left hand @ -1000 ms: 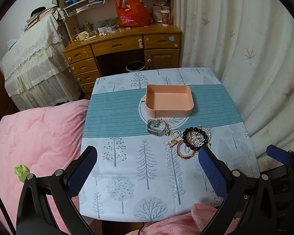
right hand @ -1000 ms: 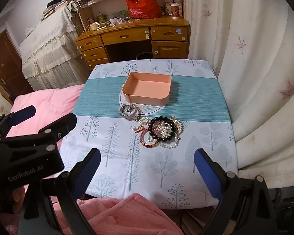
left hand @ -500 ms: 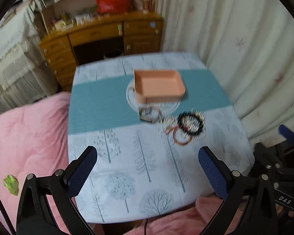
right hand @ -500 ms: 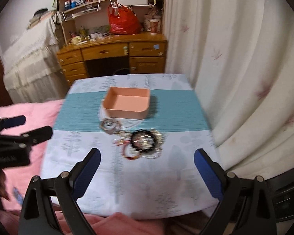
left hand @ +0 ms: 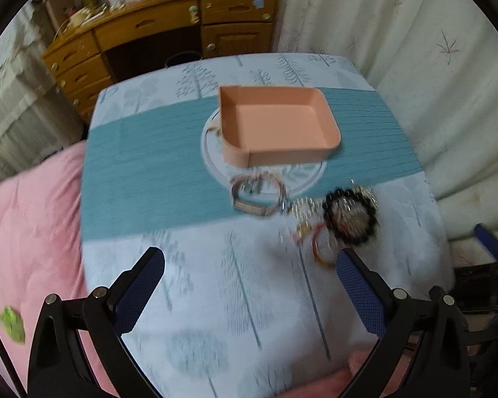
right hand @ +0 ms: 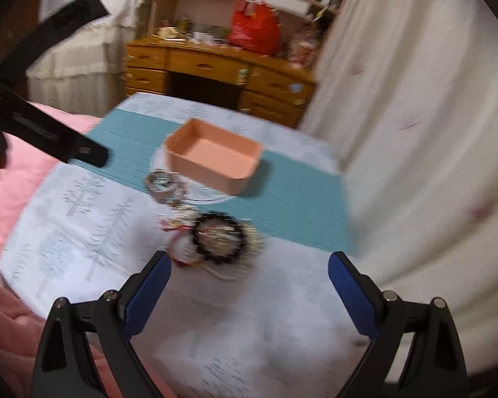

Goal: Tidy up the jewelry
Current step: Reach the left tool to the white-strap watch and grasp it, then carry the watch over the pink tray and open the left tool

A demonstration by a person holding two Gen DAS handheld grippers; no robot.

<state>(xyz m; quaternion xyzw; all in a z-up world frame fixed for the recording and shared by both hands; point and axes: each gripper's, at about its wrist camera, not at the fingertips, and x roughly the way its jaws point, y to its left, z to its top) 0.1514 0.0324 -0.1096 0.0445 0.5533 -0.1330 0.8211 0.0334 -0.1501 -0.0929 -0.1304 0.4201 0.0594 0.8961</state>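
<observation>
An empty pink tray (left hand: 275, 126) (right hand: 215, 157) stands on the teal band of the table. In front of it lies a pile of jewelry: a watch with thin bangles (left hand: 255, 195) (right hand: 161, 184), a black bead bracelet (left hand: 350, 219) (right hand: 219, 237), a red bracelet (left hand: 320, 248) and pearl strands. My left gripper (left hand: 249, 285) is open and empty above the table's near part, short of the jewelry. My right gripper (right hand: 249, 285) is open and empty, just short of the black bead bracelet. Both views are blurred.
The table (left hand: 235, 298) wears a white tree-print cloth. A pink quilt (left hand: 26, 225) lies to its left. A cream curtain (left hand: 431, 66) hangs on the right. A wooden desk (left hand: 162, 30) with a red bag (right hand: 255, 30) stands behind. The left gripper's body (right hand: 46, 132) shows in the right wrist view.
Both grippers have moved forward and down toward the table, so the tray and jewelry look larger. The right wrist view has swung to the right of the pile. Both stay open.
</observation>
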